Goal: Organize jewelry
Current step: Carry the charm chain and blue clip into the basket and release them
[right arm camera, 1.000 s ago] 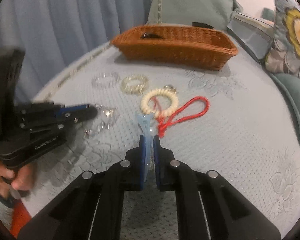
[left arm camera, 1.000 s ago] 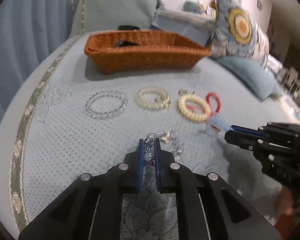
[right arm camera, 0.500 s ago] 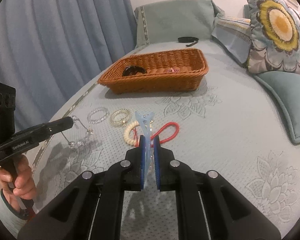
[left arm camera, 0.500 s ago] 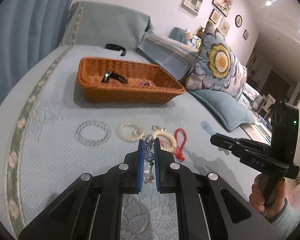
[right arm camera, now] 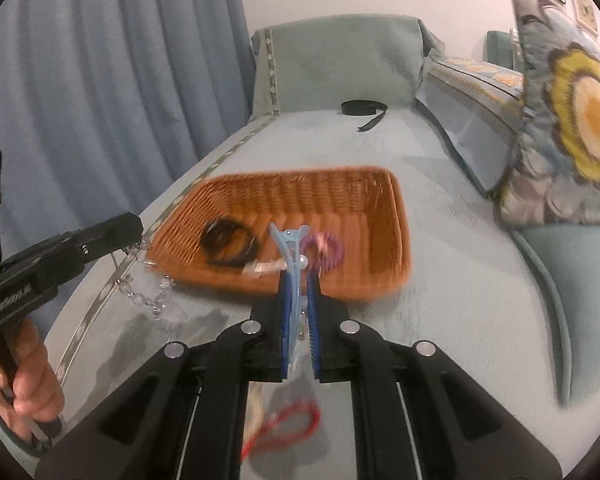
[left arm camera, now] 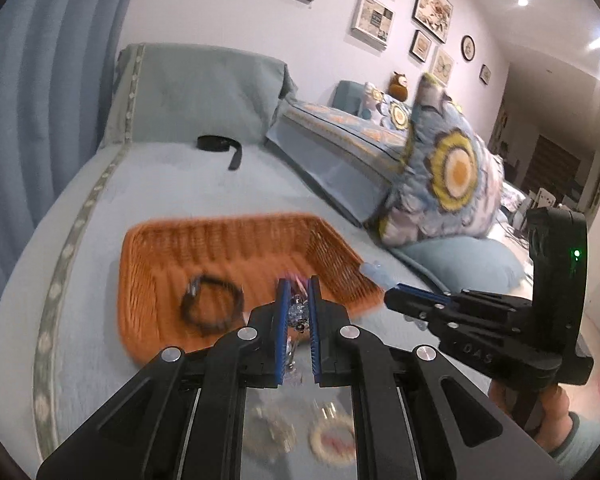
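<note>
The right gripper (right arm camera: 299,280) is clamped on a light-blue hair clip (right arm camera: 290,246) that projects beyond the fingers (right arm camera: 285,320). Directly ahead lies the wicker basket (right arm camera: 392,240), holding a black bracelet (right arm camera: 230,246) left of the clip and a purple coil tie (right arm camera: 328,250) right of it.

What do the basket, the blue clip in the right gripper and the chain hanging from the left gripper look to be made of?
Basket: woven wicker or rattan look, matte orange-brown, ribbed weave on its walls; could be an imitation.
Blue clip: probably moulded plastic, pale blue, smooth, slightly translucent, with a rivet-like pin.
Chain: clear faceted beads, glass or acrylic, on silvery links that look metallic; blur leaves it uncertain.
</note>
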